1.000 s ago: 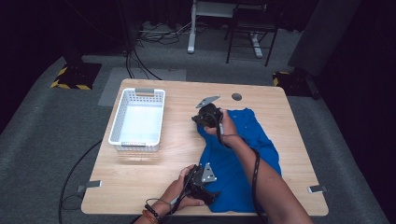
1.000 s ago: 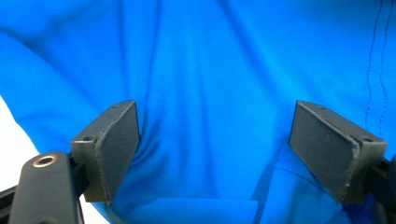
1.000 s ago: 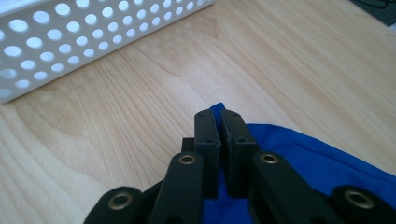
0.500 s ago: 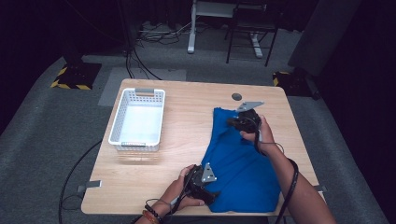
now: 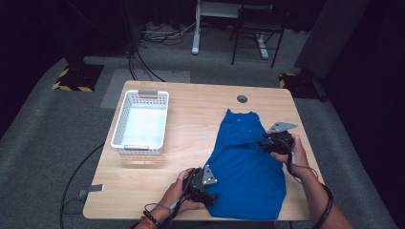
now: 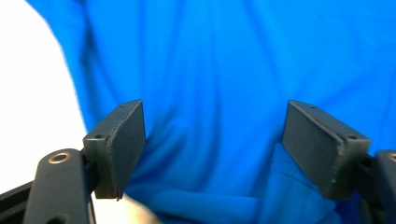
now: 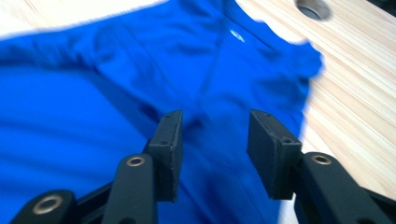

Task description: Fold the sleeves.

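A: Entry, blue shirt (image 5: pixel 246 164). Where is it?

B: Spread on the right half of the wooden table (image 5: pixel 191 109), collar end toward 12 o'clock, wide hem at the near edge, 6 o'clock. The white basket (image 5: pixel 140 123) sits well apart from it at 9 o'clock. A round grommet hole (image 5: pixel 242 98) lies just past the collar at 12.

A: Left gripper (image 5: pixel 206 194)?

B: At the hem's near-left corner, roughly 7 o'clock of the shirt. In the left gripper view its jaws stand wide apart, with blue cloth lying between and beyond them (folds bunch low in that view). Nothing is pinched.

A: Right gripper (image 5: pixel 265 144)?

B: At the shirt's right edge, about 3 o'clock, jaws pointing in over the cloth. In the right gripper view they are partly open, a clear gap between the pads, cloth beneath them, nothing clamped. That view is motion-blurred, so I cannot tell whether the pads touch the fabric.
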A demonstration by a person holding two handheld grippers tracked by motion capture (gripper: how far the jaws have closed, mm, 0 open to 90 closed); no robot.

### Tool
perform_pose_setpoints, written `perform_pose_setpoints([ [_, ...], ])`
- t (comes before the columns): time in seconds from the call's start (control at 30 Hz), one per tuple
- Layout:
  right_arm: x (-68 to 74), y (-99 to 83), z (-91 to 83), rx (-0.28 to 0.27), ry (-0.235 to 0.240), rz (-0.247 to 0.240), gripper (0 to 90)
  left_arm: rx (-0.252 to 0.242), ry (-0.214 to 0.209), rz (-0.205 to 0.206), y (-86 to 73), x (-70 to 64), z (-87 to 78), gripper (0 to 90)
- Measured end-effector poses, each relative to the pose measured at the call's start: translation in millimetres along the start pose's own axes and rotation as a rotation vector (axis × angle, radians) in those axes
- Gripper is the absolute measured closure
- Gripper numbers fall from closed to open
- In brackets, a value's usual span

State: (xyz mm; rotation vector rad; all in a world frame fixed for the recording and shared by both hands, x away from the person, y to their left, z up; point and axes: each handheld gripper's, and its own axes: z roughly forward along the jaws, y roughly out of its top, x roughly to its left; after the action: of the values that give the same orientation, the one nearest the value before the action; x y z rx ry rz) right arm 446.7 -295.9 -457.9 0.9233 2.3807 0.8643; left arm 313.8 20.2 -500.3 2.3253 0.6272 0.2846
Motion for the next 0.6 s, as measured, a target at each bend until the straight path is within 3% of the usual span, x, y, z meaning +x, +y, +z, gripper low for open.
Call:
perform_pose_setpoints([
  [0.1,-6.1,-14.8,-11.7,-0.004,-0.025,0.019,49.2,-0.047,0.016,-0.033,9.2,10.0,-7.5,22.0],
  [0.2,-12.3,-26.6,-18.3,0.026,-0.049,0.027,44.0,-0.052,0.077,-0.041,22.9,19.2,-4.4,23.7],
  [0.4,-16.5,-44.6,-17.3,0.056,-0.047,0.056,39.7,-0.026,0.183,-0.019,51.4,36.2,23.0,26.4],
  [0.47,-17.6,-49.9,-15.4,0.047,-0.044,0.069,38.7,-0.024,0.178,-0.028,58.4,42.5,32.2,26.7],
  [0.53,-19.0,-54.4,-13.1,0.031,-0.016,0.095,38.1,0.000,0.221,0.005,66.4,47.8,41.5,26.1],
  [0.6,-17.9,-56.8,-9.2,0.032,-0.022,0.098,37.1,-0.005,0.204,-0.025,72.7,57.6,48.8,26.5],
])
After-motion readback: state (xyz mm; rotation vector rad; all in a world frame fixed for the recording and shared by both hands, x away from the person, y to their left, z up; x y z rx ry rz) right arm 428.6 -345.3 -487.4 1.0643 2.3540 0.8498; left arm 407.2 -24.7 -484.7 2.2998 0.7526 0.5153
